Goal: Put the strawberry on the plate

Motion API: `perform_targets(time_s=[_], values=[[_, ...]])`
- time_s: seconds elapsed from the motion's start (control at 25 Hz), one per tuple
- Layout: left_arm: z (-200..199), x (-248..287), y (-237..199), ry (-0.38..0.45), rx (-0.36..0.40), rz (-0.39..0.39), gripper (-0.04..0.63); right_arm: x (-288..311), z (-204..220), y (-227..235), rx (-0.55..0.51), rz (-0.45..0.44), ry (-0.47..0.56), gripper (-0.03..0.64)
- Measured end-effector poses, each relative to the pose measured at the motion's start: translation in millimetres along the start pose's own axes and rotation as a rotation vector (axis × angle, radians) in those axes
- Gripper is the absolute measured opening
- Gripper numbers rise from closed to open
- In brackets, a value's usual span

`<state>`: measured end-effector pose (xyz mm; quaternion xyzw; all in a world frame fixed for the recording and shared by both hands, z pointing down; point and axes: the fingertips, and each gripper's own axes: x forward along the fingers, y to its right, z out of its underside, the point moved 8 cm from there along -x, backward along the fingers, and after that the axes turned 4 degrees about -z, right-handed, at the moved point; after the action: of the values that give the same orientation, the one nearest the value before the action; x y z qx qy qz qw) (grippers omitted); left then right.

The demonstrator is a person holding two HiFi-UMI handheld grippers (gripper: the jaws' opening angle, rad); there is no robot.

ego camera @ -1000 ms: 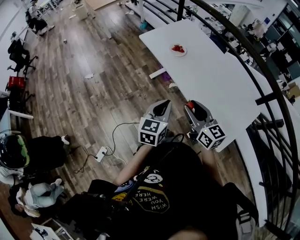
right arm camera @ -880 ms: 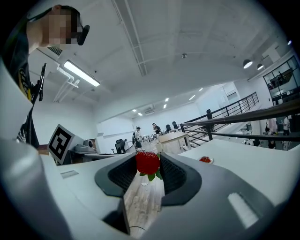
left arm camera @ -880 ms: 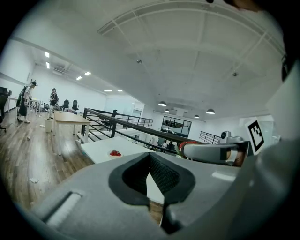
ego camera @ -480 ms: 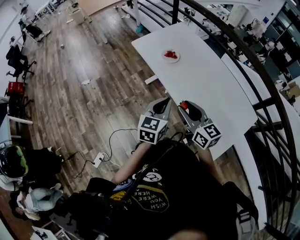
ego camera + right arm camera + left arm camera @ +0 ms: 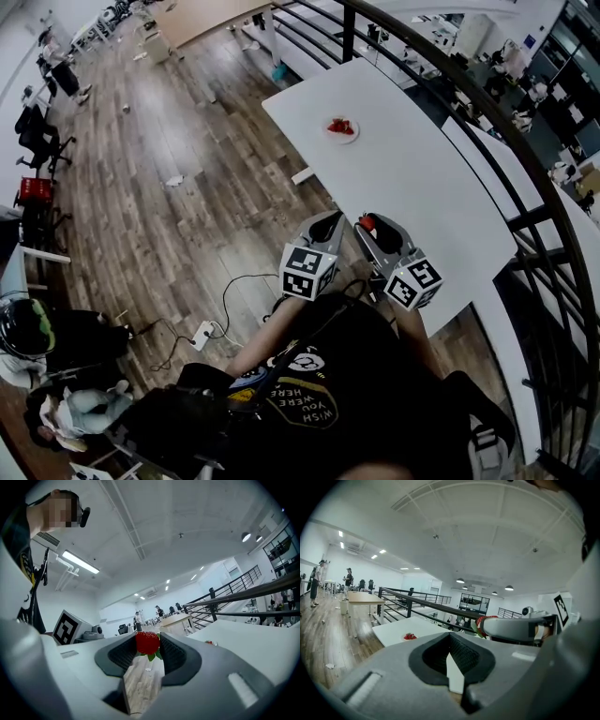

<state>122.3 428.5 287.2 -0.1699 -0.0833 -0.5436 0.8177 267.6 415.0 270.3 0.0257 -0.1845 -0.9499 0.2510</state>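
Observation:
A red strawberry (image 5: 147,642) with green leaves sits between the tips of my right gripper (image 5: 148,645), which is shut on it. In the head view that gripper (image 5: 368,222) hovers at the near edge of the white table (image 5: 422,178). My left gripper (image 5: 328,219) is just beside it on the left, over the floor, with its jaws shut and nothing in them (image 5: 450,638). The small white plate (image 5: 341,127) lies far ahead on the table and holds some red fruit. The plate (image 5: 410,636) also shows in the left gripper view, as does the held strawberry (image 5: 480,619).
A dark curved railing (image 5: 450,70) runs along the far side of the table, with a second white table (image 5: 553,234) beyond it. A cable and power strip (image 5: 202,328) lie on the wood floor at the left. Office chairs (image 5: 37,136) and a desk stand farther off.
Both grippers have moved forward together along the table's edge, so the plate is now nearer to them. The strawberry stays held in the right gripper.

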Motion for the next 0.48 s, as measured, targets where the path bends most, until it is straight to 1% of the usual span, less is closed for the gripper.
perform_targets(time_s=[0.28, 0.48], values=[[-10.1, 5.2, -23.7, -0.016, -0.010, 0.037, 0.000, 23.3, 2.3, 3.9, 0.027, 0.052, -0.018, 0.153], [-19.0, 2.0, -51.2, 0.007, -0.003, 0.037, 0.000, 46.5, -3.5, 0.5, 0.002, 0.062, -0.008, 0.153]])
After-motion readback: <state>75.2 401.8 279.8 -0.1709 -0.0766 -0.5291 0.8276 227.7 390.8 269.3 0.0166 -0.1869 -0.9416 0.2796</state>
